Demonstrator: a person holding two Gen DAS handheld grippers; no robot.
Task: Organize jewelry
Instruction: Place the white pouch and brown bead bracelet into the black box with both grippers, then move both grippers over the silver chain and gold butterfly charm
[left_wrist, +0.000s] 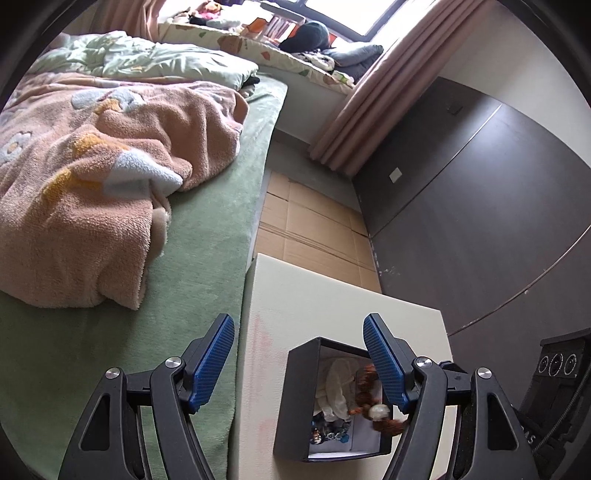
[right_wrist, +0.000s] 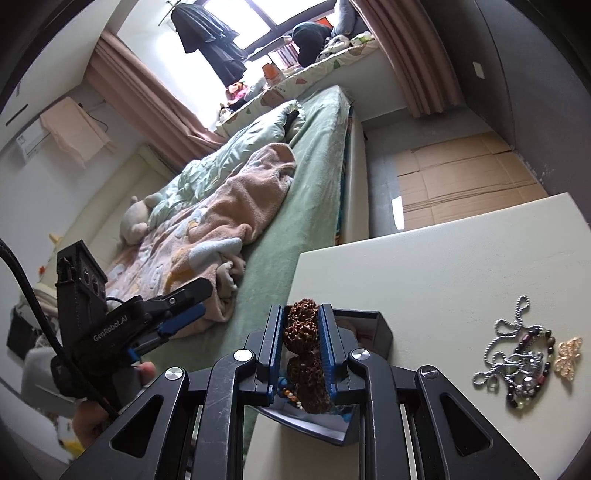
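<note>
Spreading wide at the lower left of its own view, the left gripper (left_wrist: 297, 363) holds nothing — its fingers frame the black box (left_wrist: 295, 402) on the pale table (left_wrist: 314, 302). At lower centre of the right view, the right gripper (right_wrist: 302, 345) clamps a brown bead bracelet (right_wrist: 301, 332) above that box; loose chains (right_wrist: 517, 354) lie at right.

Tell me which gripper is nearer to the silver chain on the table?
Right. The right gripper, shut on the brown bead bracelet, is beside the silver chain; the left gripper is open, farther left.
</note>
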